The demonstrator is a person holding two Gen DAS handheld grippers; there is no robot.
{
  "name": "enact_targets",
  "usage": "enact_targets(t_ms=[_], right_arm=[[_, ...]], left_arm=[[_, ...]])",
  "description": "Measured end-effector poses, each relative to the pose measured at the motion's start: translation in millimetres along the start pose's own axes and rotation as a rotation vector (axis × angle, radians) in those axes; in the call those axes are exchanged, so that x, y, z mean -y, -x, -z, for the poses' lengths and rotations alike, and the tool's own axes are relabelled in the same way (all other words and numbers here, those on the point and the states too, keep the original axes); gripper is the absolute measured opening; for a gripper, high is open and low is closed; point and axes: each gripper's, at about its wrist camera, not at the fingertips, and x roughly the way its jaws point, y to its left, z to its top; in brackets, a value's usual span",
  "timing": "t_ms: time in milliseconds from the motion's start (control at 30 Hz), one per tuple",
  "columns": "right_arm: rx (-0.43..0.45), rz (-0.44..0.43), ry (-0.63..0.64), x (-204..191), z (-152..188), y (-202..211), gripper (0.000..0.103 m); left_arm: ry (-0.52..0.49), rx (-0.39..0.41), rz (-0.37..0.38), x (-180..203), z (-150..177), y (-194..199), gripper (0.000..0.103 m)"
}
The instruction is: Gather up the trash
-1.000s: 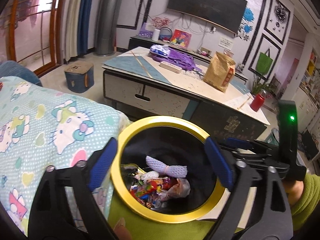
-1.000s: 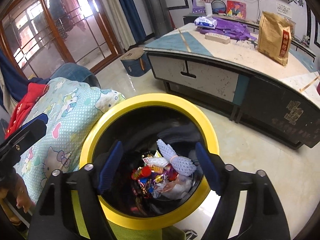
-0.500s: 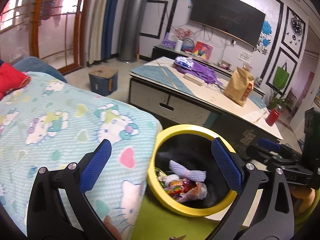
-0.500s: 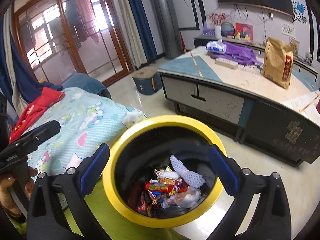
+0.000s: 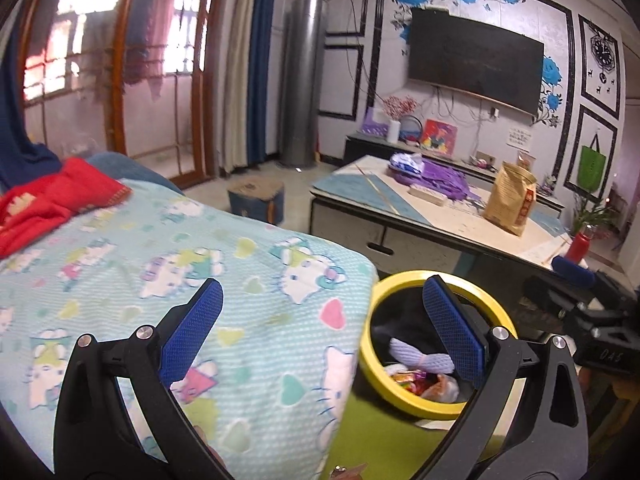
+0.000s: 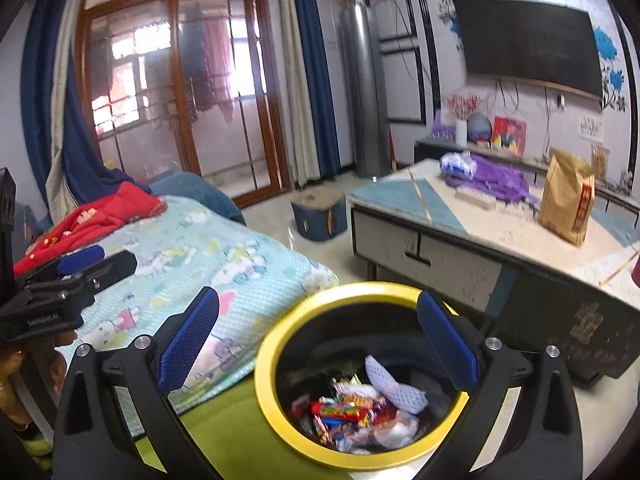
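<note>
A black bin with a yellow rim (image 5: 404, 280) (image 6: 360, 290) stands on the floor beside the sofa. Inside lie colourful wrappers (image 6: 344, 410) and a white foam fruit net (image 5: 422, 358) (image 6: 394, 388). My left gripper (image 5: 324, 328) is open and empty, raised over the cartoon-cat blanket (image 5: 248, 304) with the bin behind its right finger. My right gripper (image 6: 318, 340) is open and empty too, hanging above the bin's mouth. In the right wrist view the left gripper (image 6: 80, 268) shows at the left edge, held by a hand; the right gripper (image 5: 576, 280) shows at the right edge of the left wrist view.
A low coffee table (image 6: 500, 236) beyond the bin carries a brown paper bag (image 6: 568, 204), a purple bag (image 6: 496, 180) and a power strip (image 5: 428, 194). A small blue stool (image 6: 320, 216) sits on the floor. Red clothing (image 5: 52, 200) lies on the blanket. Green fabric (image 6: 228, 436) is in front.
Both grippers have lifted and pulled back from the bin's mouth, tilting up toward the room. The left one has swung left over the blanket. The right jaws have widened.
</note>
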Motion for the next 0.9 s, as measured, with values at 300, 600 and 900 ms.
enact_targets(t_ms=[300,600,900], right_arm=[[0.165,0.024,0.083,-27.4,7.2,23.2,0.097],[0.148,0.021,0.097,-30.8,10.7,21.1,0.097],[0.116,0.016,0.1,-31.0,14.7,15.0,0.097]], left_arm=[[-0.011,0.049,-0.057,-14.4,22.1,32.8,0.092],[-0.005,0.043,-0.035,-18.8,35.2,37.3,0.092],[0.007,0.068,-0.031,-17.8,34.6,41.9,0.092]])
